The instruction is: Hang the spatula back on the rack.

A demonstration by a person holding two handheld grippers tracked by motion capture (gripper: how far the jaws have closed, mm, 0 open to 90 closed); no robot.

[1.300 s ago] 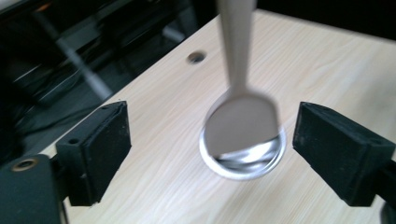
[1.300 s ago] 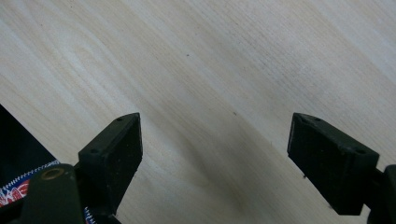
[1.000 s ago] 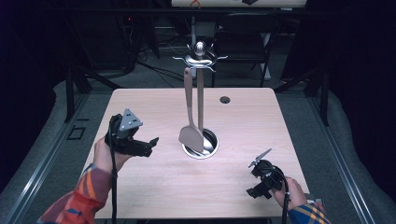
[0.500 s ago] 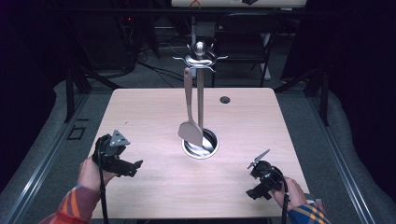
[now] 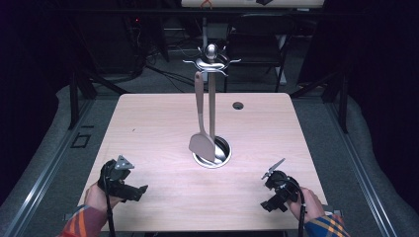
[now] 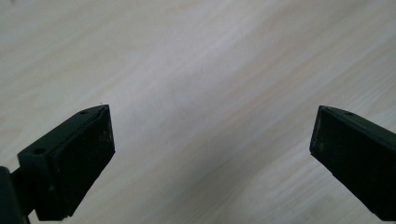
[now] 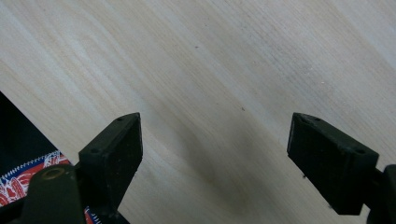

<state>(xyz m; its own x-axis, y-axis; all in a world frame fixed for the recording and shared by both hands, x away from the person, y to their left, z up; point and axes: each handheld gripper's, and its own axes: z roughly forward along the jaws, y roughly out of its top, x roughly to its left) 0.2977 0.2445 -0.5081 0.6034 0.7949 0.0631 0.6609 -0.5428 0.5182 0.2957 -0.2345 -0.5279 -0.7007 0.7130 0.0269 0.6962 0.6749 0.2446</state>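
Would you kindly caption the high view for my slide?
Spatula hanging on its stand; both open grippers, left and right, near the table's front edge.

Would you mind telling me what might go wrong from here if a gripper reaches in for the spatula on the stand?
The spatula hangs freely from a hook on the stand, so a nudge could set it swinging or unhook it. Its blade sits right beside the stand's pole, leaving little room for open jaws. Both the left gripper and right gripper start low near the table's front edge, so a long reach could knock the tall stand.
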